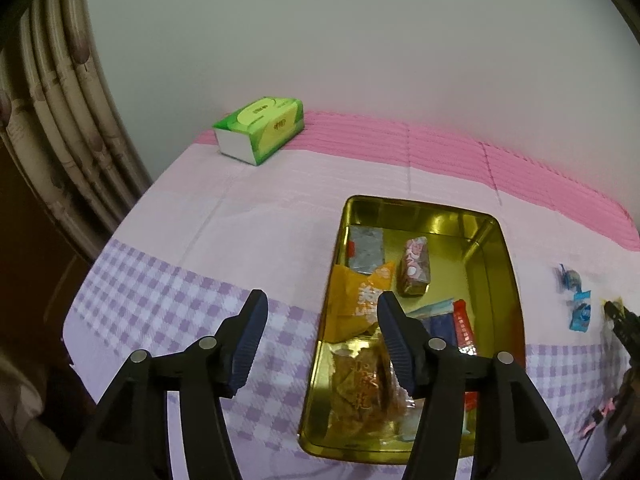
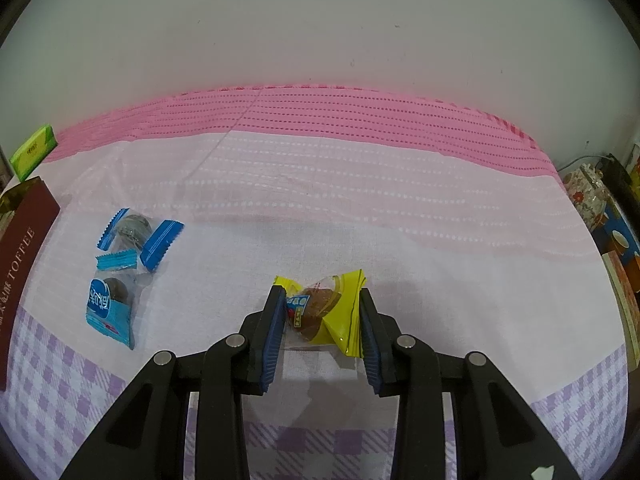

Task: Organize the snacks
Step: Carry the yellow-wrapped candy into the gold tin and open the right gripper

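Snacks sit in two groups on my feeds. In the right wrist view, my right tool (image 2: 322, 316) is pinching a yellow-wrapped snack (image 2: 324, 308) at lower centre, both blue pads pressed against the wrapper's sides on the cloth-covered surface (image 2: 360, 220). To the left of it, well apart, lie two blue-wrapped snacks (image 2: 120, 268), one just behind the other. At the far left edge I see a dark red lid (image 2: 28, 232) printed TOFFEE, and behind it a corner of a green tissue pack (image 2: 34, 152).

In the left wrist view, my left tool (image 1: 322, 312) is spread with nothing between its pads; its right finger overlaps the left part of a gold tin (image 1: 500, 264) at lower centre-right. Inside the tin, nearest me, is a clear bag of brownish pieces (image 1: 356, 384); past it an orange packet (image 1: 356, 292) and a red stick pack (image 1: 464, 328); farther back a pink-patterned bar (image 1: 416, 268) and a silver packet (image 1: 366, 250). The tissue pack stands at the surface's far left, by the pink stripe.
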The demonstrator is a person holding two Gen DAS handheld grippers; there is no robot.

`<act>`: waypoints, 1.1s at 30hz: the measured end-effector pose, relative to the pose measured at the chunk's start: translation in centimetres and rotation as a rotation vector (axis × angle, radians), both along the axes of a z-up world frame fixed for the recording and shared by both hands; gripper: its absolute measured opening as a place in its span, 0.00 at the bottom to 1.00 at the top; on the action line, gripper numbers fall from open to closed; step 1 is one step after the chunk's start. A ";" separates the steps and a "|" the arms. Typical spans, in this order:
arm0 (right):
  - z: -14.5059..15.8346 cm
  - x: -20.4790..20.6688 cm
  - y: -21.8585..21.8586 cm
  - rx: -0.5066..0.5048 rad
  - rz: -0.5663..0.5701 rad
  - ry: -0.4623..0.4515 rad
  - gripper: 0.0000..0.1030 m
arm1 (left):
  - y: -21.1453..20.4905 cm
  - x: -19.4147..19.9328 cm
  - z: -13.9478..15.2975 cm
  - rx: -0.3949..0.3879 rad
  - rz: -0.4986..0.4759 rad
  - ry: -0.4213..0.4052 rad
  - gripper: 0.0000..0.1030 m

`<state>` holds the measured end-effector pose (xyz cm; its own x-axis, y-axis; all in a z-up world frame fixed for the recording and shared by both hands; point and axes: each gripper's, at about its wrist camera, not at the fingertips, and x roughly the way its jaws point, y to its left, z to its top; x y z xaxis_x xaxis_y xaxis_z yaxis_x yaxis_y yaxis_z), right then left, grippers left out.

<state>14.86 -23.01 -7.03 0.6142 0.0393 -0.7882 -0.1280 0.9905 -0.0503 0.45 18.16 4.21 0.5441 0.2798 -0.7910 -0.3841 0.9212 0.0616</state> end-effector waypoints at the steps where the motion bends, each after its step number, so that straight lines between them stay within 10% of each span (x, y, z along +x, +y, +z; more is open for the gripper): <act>1: 0.0 0.0 0.1 -0.004 0.001 0.002 0.31 | 0.0 0.0 -0.1 0.007 -0.002 -0.001 0.59; 19: 5.0 -1.0 4.5 -0.047 0.056 -0.042 0.28 | 4.0 -1.0 0.1 0.012 0.123 -0.015 0.65; 33: 8.1 -2.8 20.3 0.145 0.361 -0.004 0.28 | 5.3 -1.2 -0.1 0.035 0.170 0.008 0.66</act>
<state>12.05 -2.70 1.08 0.5436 0.3650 -0.7558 -0.4701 0.8784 0.0861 -0.72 23.50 4.09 0.4804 0.3944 -0.7833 -0.5336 0.8403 0.0958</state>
